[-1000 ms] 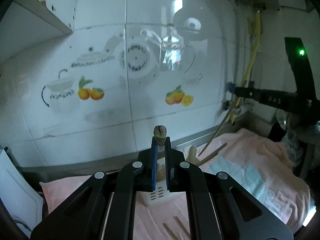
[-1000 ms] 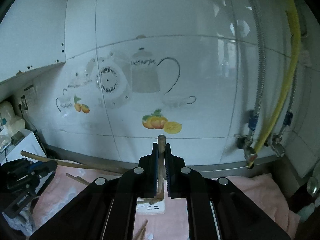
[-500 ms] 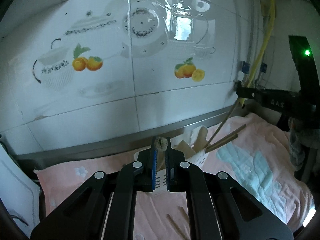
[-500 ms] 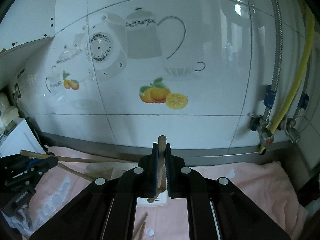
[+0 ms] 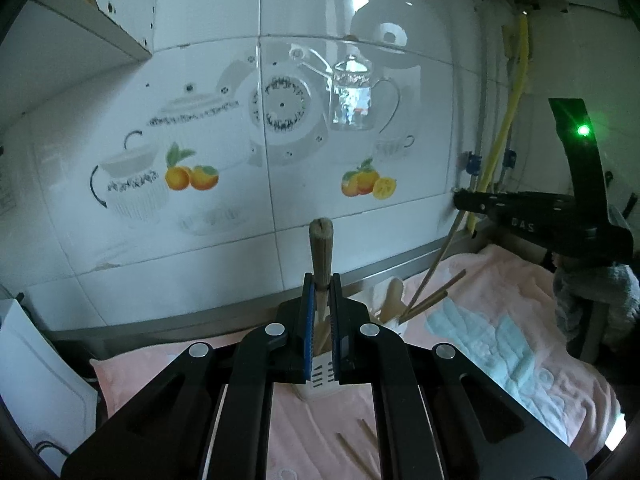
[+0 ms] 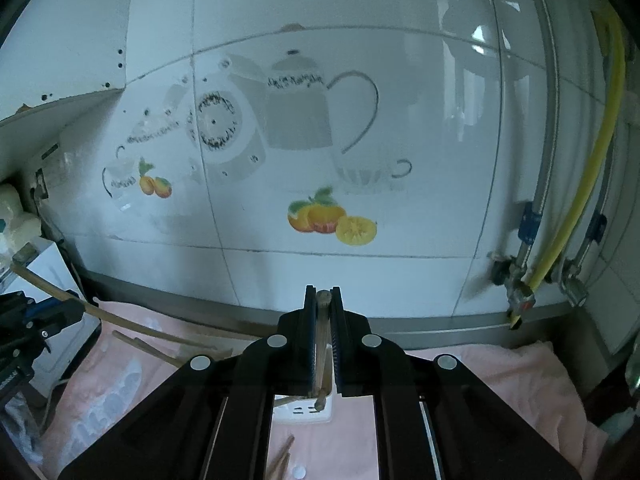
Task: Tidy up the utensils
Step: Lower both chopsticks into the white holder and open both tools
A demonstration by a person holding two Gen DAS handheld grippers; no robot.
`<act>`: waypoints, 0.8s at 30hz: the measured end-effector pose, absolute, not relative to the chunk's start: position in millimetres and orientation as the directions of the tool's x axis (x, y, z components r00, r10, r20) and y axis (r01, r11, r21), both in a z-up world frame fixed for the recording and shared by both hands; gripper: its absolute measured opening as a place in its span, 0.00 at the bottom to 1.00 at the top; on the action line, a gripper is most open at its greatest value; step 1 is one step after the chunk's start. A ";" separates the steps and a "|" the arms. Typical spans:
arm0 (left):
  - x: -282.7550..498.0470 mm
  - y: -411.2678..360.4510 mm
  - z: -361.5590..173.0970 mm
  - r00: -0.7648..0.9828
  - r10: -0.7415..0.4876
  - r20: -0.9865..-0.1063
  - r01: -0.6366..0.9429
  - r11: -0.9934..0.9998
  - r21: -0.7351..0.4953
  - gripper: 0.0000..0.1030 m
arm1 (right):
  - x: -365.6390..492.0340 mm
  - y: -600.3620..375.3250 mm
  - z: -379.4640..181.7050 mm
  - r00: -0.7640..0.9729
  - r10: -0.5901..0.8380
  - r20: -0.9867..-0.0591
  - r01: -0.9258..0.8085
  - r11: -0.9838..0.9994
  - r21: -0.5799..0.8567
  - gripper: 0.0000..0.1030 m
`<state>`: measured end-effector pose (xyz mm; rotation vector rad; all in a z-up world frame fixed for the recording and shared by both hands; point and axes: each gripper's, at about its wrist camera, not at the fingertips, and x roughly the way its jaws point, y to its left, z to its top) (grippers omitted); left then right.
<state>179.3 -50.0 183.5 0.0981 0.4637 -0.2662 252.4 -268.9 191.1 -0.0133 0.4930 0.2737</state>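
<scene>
Pointing slightly downward toward the tiled wall, the left tool [image 5: 321, 292] is clamped on a wooden utensil handle [image 5: 320, 252] whose rough, rounded end stands up past the fingertips, nearly upright. Beyond and below the jaws sits a white slotted holder [image 5: 322, 380] on the pink towel [image 5: 520, 360] that covers the bench, with a pale wooden spatula [image 5: 390, 300] and chopsticks [image 5: 434, 294] leaning out of it to the right. Two loose chopsticks [image 5: 360, 448] lie on the towel nearer the camera. At the right edge the right tool [image 5: 466, 200] reaches in, a thin stick hanging from its tip down toward the holder. In the right wrist view, the right tool [image 6: 322, 300] likewise tilts a little downward and is closed on a slim wooden stick [image 6: 320, 344] that runs down between the pads, its lower end over the white holder [image 6: 302, 410]. Loose chopsticks [image 6: 282, 460] lie on the pink towel [image 6: 500, 400] in front. At the left, the left tool [image 6: 76, 306] grips a long thin wooden handle [image 6: 140, 328] that slopes down toward the holder. A yellow hose [image 6: 588, 184] and metal pipes run down the wall at the right.
</scene>
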 end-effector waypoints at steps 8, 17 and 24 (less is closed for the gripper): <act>196.6 -48.7 165.7 0.835 -0.213 -0.507 0.259 0.966 0.021 0.06 | 252.9 -263.6 190.1 0.841 0.254 -0.478 -0.270 0.962 0.037 0.06; 215.6 -42.9 138.5 0.800 -0.208 -0.563 0.247 0.969 -0.008 0.06 | 255.5 -267.9 171.8 0.824 0.273 -0.496 -0.279 0.958 0.065 0.10; 214.3 -41.6 135.1 0.802 -0.226 -0.553 0.255 0.967 -0.026 0.30 | 229.0 -275.5 161.8 0.840 0.285 -0.461 -0.283 0.956 0.075 0.40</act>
